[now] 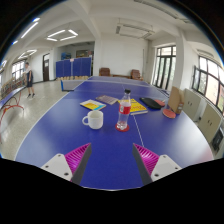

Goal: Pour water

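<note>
A clear plastic bottle (124, 112) with a red label and an orange-red cap stands upright on the blue table (110, 145), well beyond my fingers. A white mug (94, 119) stands just left of the bottle, its handle turned left. My gripper (112, 160) is open and empty, low over the table's near part. Its two pink pads (78, 157) stand wide apart, with only bare blue tabletop between them.
Behind the mug lies a yellow and blue booklet (92, 104). Papers and a dark book (148, 102) lie right of the bottle, and a red-orange object (170, 113) sits near the right edge. Windows line the right wall (205, 80). Blue lockers (72, 67) stand far back.
</note>
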A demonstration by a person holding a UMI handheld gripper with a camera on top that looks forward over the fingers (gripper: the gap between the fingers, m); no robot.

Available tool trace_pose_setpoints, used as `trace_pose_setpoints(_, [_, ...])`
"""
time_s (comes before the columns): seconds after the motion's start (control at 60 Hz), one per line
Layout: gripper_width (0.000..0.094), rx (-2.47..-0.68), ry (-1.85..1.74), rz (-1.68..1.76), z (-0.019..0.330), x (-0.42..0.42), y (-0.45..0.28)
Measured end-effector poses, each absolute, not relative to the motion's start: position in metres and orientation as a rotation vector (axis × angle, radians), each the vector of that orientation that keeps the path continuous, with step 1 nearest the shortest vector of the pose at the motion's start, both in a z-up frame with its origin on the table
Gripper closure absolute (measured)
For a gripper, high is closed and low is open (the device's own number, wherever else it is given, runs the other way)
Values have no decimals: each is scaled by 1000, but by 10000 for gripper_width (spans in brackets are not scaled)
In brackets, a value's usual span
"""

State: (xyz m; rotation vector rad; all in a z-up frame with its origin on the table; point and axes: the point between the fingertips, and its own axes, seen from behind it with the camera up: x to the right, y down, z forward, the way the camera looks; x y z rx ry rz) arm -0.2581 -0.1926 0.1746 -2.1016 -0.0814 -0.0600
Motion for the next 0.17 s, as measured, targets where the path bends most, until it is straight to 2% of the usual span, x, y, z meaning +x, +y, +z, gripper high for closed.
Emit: trace_pose_setpoints(0.167, [87,-2079,-59,-75,182,-253,-197])
